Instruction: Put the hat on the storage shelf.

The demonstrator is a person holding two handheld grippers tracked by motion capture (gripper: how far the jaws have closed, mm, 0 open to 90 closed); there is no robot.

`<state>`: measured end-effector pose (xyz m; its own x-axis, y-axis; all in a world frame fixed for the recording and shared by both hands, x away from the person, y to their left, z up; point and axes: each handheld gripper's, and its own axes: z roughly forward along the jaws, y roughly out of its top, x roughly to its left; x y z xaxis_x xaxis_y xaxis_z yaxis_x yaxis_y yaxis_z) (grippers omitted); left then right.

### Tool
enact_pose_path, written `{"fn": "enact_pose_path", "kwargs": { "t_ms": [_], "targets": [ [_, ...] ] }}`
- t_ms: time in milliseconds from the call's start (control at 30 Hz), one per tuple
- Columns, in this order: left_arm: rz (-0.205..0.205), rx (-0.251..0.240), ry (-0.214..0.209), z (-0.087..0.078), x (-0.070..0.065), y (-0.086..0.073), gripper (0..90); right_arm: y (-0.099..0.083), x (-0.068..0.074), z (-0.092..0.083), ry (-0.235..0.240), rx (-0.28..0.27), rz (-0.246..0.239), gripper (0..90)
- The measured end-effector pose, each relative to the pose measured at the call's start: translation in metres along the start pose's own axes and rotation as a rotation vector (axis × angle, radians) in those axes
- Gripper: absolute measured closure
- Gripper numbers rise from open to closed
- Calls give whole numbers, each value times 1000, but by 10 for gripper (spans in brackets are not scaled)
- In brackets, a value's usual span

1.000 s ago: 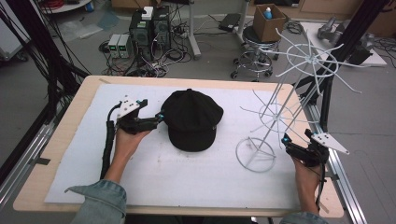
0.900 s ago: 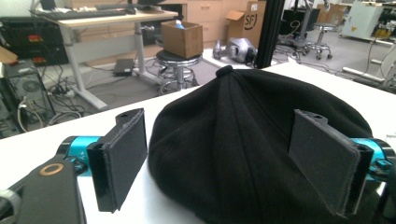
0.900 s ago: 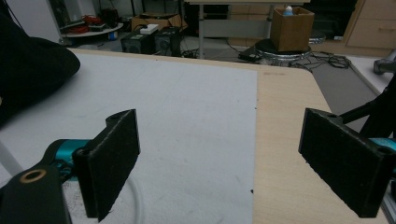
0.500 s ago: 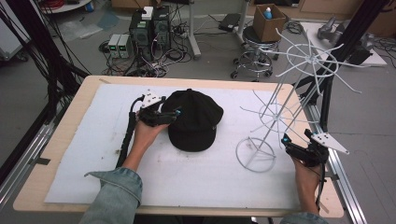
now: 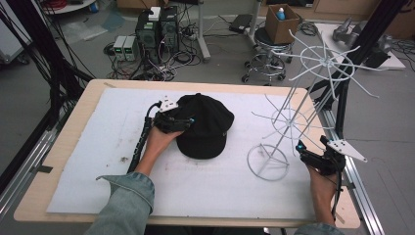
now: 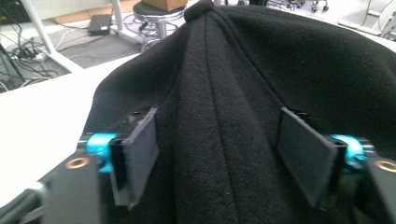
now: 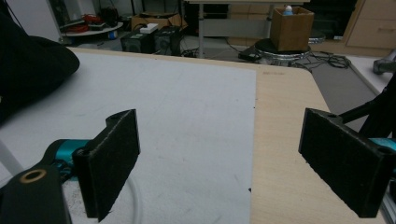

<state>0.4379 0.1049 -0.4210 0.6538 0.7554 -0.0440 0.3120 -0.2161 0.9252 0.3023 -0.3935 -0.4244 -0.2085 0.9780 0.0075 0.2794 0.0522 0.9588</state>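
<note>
Black cap (image 5: 204, 126) is straddled by open left gripper (image 5: 182, 122); right gripper (image 5: 307, 152) held open beside wire rack (image 5: 288, 122).

Your left gripper (image 5: 188, 121) is black with a grey three-cornered plate, a black cable and blue accents behind flat dark fingers (image 6: 140, 149). Your right gripper (image 5: 306, 152) matches it, brass screws included. You wear denim sleeves (image 5: 128, 196).

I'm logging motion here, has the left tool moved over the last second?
Yes. The left tool moved rightward along the table, from beside the black cap onto its crown.
</note>
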Motion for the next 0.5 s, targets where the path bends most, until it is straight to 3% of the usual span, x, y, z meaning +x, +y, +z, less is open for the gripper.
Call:
{"fn": "enact_pose_path", "kwargs": {
  "t_ms": [67, 133, 167, 200, 300, 500],
  "targets": [
    [4, 2, 6, 0, -1, 0, 515, 0, 0, 0, -2, -2, 4, 117],
    [-6, 7, -2, -1, 0, 1, 552, 0, 0, 0, -1, -1, 5, 117],
    [-15, 14, -6, -1, 2, 0, 646, 0, -1, 0, -2, 1, 7, 117],
    [-24, 21, -4, -2, 3, 0, 679, 0, 0, 0, -1, 0, 8, 117],
    [-32, 27, -8, -3, 3, 1, 733, 0, 0, 0, -1, -3, 5, 117],
    [1, 13, -6, -5, -2, 4, 845, 0, 0, 0, 0, 2, 9, 118]
  ]
}}
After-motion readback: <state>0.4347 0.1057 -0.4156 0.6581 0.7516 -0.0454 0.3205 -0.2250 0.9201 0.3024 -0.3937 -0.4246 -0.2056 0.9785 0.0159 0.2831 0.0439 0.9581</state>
